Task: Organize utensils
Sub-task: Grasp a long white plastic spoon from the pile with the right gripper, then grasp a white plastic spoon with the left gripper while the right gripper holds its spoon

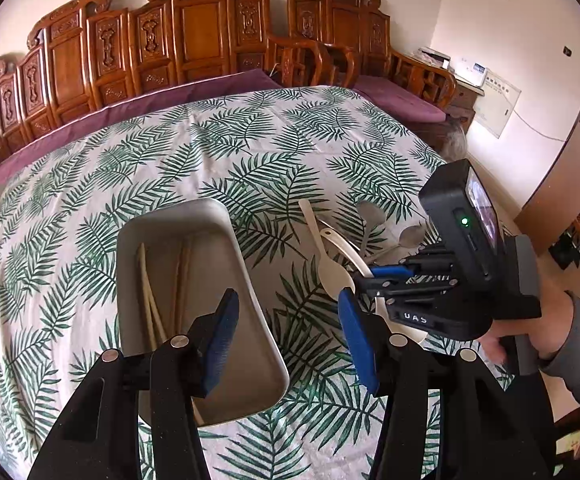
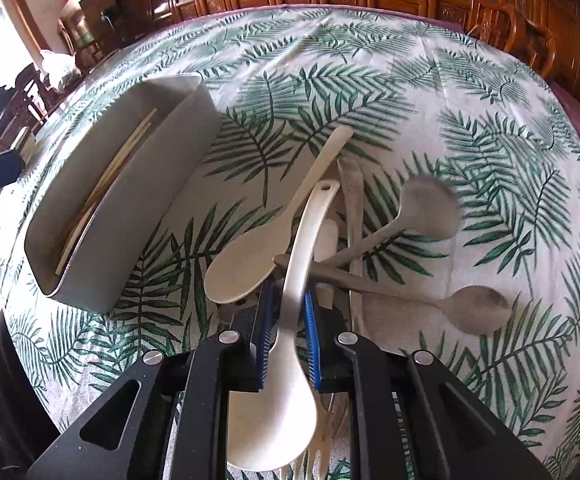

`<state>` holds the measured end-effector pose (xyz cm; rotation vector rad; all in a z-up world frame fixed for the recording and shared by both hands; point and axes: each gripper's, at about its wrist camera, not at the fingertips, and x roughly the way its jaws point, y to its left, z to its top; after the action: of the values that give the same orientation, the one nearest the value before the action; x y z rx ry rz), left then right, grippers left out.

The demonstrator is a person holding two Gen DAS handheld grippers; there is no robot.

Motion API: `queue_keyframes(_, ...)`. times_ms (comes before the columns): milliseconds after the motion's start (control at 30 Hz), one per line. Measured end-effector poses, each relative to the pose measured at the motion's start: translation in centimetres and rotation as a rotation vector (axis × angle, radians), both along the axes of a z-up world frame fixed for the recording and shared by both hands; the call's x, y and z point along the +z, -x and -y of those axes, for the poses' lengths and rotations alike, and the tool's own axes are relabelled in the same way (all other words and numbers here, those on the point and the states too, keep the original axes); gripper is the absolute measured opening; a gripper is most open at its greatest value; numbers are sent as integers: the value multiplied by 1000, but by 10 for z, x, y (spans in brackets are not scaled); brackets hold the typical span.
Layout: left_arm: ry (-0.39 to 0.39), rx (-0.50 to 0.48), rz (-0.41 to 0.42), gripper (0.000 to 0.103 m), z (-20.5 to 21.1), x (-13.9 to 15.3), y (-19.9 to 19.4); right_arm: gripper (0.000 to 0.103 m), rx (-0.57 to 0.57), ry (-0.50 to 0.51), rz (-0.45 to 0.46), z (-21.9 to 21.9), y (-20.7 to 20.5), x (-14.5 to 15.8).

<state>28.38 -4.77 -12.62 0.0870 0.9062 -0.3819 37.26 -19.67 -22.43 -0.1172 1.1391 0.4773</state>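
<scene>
A grey tray point(image 1: 249, 280) point(image 2: 157, 184) holds several chopsticks point(image 1: 181, 272) point(image 2: 125, 152) on the leaf-print table. My left gripper point(image 1: 285, 336) is open and empty, hovering over the tray's near right side. My right gripper point(image 2: 287, 336) point(image 1: 364, 282) is shut on the handle of a white rice spoon point(image 2: 294, 280), its bowl near the camera. Under it lies a pile: a cream spatula point(image 2: 257, 248) point(image 1: 330, 268), a grey ladle point(image 2: 426, 208) and a grey spoon point(image 2: 478, 308).
The tablecloth point(image 1: 209, 152) covers a round table with a purple edge. Carved wooden chairs point(image 1: 193, 32) stand behind it. A person's hand point(image 1: 546, 332) holds the right gripper at the table's right side.
</scene>
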Motion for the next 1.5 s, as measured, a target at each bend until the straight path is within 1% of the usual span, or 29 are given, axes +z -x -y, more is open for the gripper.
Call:
queue_keyframes(33, 2, 0, -1, 49, 0, 0, 0, 12, -6, 0, 0, 0, 1, 1)
queue_keyframes(67, 5, 0, -2, 49, 0, 0, 0, 9, -13, -5, 2, 1, 3, 2)
queue_keyframes(267, 12, -11, -2, 49, 6, -2, -6, 5, -62, -64, 2, 18, 14, 16)
queue_keyframes(467, 12, -23, -16, 49, 19, -7, -20, 5, -88, -105, 18, 38, 29, 31)
queue_keyframes(733, 8, -48, -72, 49, 47, -18, -44, 5, -115, -138, 27, 61, 48, 40)
queue_keyframes(900, -19, -57, -115, 41, 65, -28, -64, 5, -117, -164, 50, 69, 55, 48)
queue_keyframes(967, -40, -52, -128, 40, 71, -33, -72, 5, -120, -179, 58, 71, 57, 51)
queue_keyframes(1067, -43, -53, -151, 39, 76, -38, -80, 5, -126, -199, 67, 76, 58, 55)
queue_keyframes(1167, -63, -50, -179, 35, 82, -48, -91, 5, -134, -210, 73, 80, 59, 58)
queue_keyframes(1300, -72, -41, -221, 31, 87, -61, -104, 5, -150, -213, 75, 88, 58, 58)
queue_keyframes(1400, -94, -26, -261, 28, 90, -74, -115, 5, -161, -213, 74, 93, 58, 56)
queue_keyframes(1500, -110, -12, -286, 26, 93, -84, -122, 5, -170, -212, 70, 97, 58, 54)
